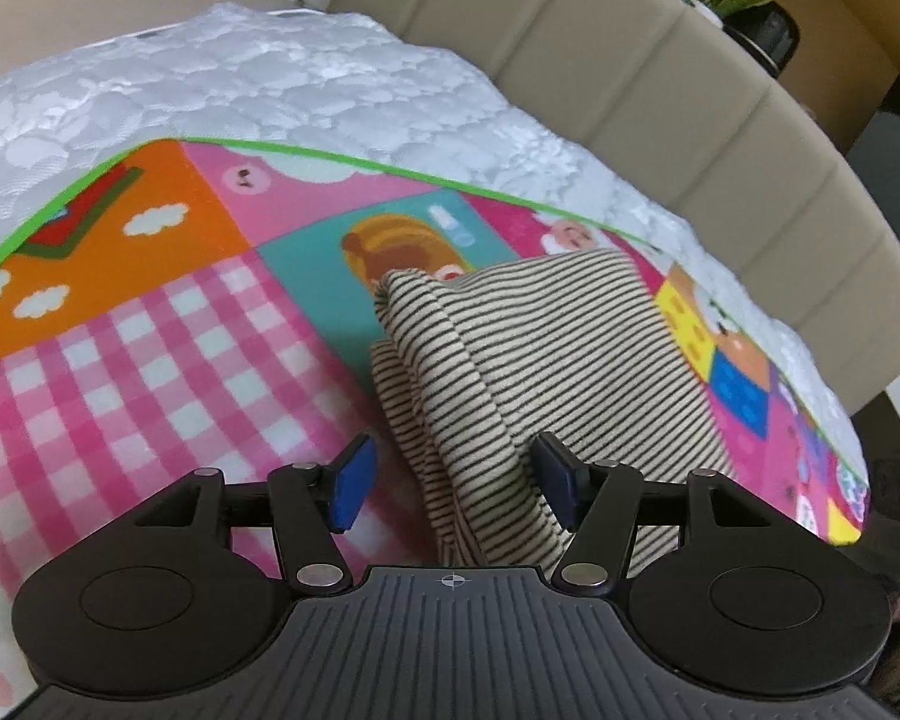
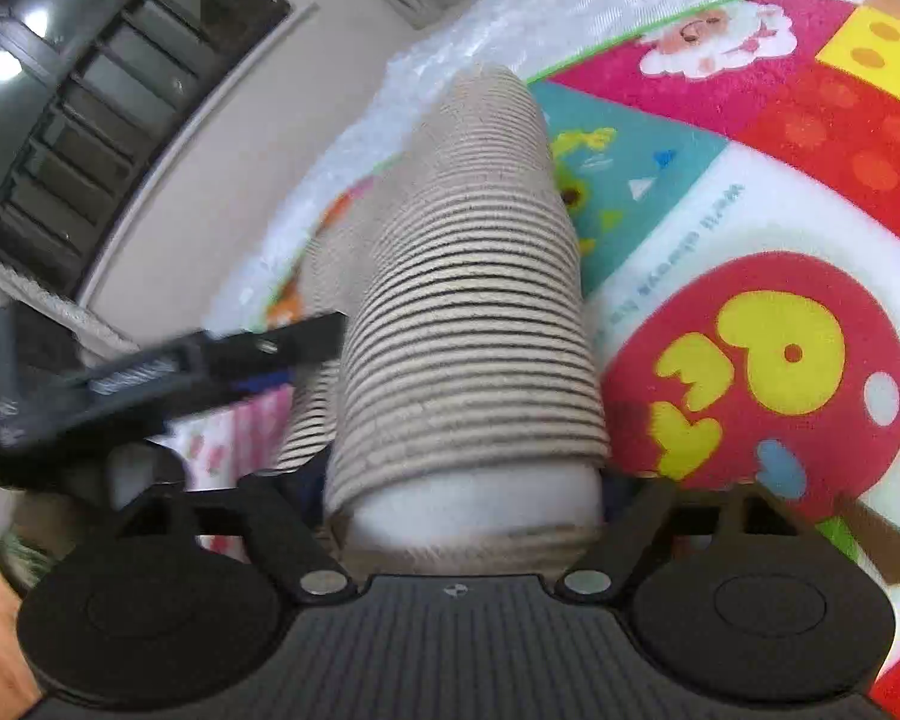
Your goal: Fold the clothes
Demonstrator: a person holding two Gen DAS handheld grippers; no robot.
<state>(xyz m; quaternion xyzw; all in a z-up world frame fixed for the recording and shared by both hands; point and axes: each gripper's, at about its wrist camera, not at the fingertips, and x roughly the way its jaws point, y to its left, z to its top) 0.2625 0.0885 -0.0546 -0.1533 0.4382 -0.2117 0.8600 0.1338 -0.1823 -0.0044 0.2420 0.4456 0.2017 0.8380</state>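
- Since the striped garment (image 1: 510, 372) already lies as a doubled-over bundle on the colourful play mat (image 1: 168, 324), in the lower centre of the left wrist view, the folding looks to me well under way, perhaps near its end; whether another fold is wanted I cannot judge.
- Left tool (image 1: 450, 480): its blue pads (image 1: 351, 489) stand spread, one on each side of the bundle's near end, neither pressing it as far as I can see.
- Right tool (image 2: 462, 498): the same cloth fills the space between its fingers, rising up the middle of the frame and draping over the body. Its pads are hidden behind the fabric, so I cannot tell whether it pinches or stands loose.
- Hard to make out: the right wrist view is blurred; a dark device at centre left is probably the other tool.
- Mat lies on a white quilted bed cover (image 1: 306, 84); the garment's far end and any sleeves are tucked out of sight.
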